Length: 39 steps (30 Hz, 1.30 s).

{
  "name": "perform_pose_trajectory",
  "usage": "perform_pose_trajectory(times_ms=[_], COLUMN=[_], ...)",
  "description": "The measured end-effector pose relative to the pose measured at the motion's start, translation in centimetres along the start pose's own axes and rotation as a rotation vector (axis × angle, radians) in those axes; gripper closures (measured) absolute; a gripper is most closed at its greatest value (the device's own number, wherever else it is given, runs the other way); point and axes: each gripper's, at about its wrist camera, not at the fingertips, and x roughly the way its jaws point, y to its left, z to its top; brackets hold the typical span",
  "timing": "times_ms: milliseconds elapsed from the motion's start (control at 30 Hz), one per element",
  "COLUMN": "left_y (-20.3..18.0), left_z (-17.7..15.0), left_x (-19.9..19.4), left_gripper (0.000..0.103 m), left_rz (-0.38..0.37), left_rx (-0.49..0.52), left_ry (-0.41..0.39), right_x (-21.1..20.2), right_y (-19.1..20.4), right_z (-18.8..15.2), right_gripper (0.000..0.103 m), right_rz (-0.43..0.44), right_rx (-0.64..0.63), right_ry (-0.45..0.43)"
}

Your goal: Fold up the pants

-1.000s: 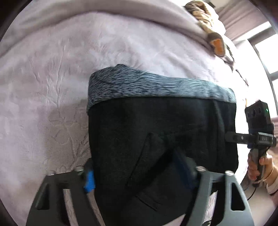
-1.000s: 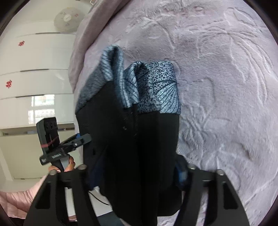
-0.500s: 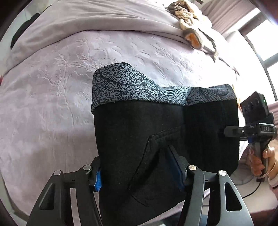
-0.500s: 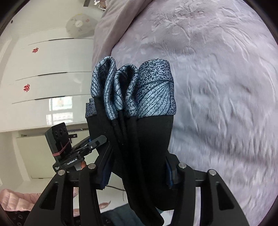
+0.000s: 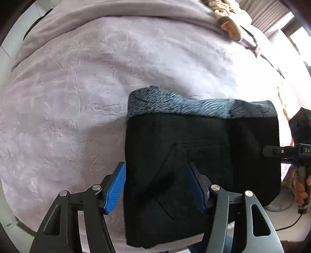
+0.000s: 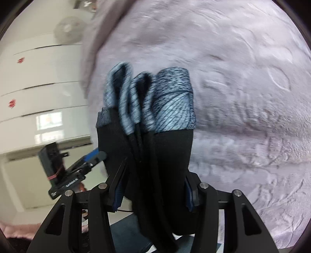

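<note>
The folded black pants with a blue-grey patterned band hang above the lilac bed. My left gripper is shut on their left edge; the fabric fills the gap between the blue pads. In the right wrist view the pants show as several bunched layers, and my right gripper is shut on their right edge. The right gripper also shows in the left wrist view, and the left gripper in the right wrist view.
A grey blanket and a beige and orange garment lie at the bed's far side. White drawers and a fan stand beyond the bed. A cable lies on the floor.
The pants, held in both grippers, have swung to the right and a little lower over the bed. Both grips are unchanged.
</note>
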Motion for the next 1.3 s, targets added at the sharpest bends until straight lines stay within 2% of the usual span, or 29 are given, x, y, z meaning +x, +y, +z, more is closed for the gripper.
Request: perform_pose_trajectory(times_ms=[67,167,367,433,467,500,533,633,900,967,1067,1133,1300], left_y=[0.2,0.0,-0.9,-1.4,-1.6,-1.8,-2.0,-2.5,-4.3,-4.9,-5.5,-6.0,-6.3], left_z=[0.1,0.1,-0.1,-0.3,-0.4,-0.5,-0.7,-1.2,-2.8,-3.1,-3.7,-4.0,-4.0], left_x=[0.5,0.7,-0.4,-1.2,-1.6,-2.0,-2.4,-3.5,-4.0,-3.8,-3.6,-3.6,-3.8], left_gripper=[0.038,0.023,0.023,0.023,0.020,0.005,0.000,0.000,0.000,0.000,0.000,0.000,0.000], left_rz=[0.020,0.064,0.115,0.124,0.131,0.140,0.147,0.158,0.179,0.187,0.188,0.186,0.210], left_rx=[-0.006,-0.003,-0.011,-0.007,-0.007,-0.011,-0.018,-0.042,-0.085,-0.097,-0.113,-0.103,-0.066], left_ry=[0.017,0.019,0.006,-0.015,-0.024,-0.033,-0.041,-0.060,-0.039,-0.034,-0.031,-0.027,-0.029], right_x=[0.2,-0.1,-0.7,-1.4,-1.6,-2.0,-2.2,-3.3,-6.6,-6.3,-6.5,-6.7,-7.2], right_y=[-0.6,-0.7,0.7,1.3,1.4,1.6,1.7,1.5,0.6,1.2,1.4,1.5,0.9], right_z=[0.2,-0.1,-0.7,-1.3,-1.5,-1.8,-2.1,-3.1,-5.3,-5.2,-4.9,-4.8,-4.6], right_gripper=[0.045,0.037,0.024,0.024,0.024,0.024,0.024,0.023,0.019,0.017,0.000,0.000,0.000], right_rz=[-0.022,-0.135,-0.344,-0.392,-0.407,-0.424,-0.433,-0.423,-0.433,-0.453,-0.543,-0.590,-0.584], right_rx=[0.018,-0.013,-0.075,-0.097,-0.106,-0.116,-0.124,-0.123,-0.145,-0.153,-0.179,-0.196,-0.168], right_ry=[-0.009,-0.013,-0.010,-0.017,-0.021,-0.024,-0.026,-0.031,-0.079,-0.094,-0.116,-0.122,-0.121])
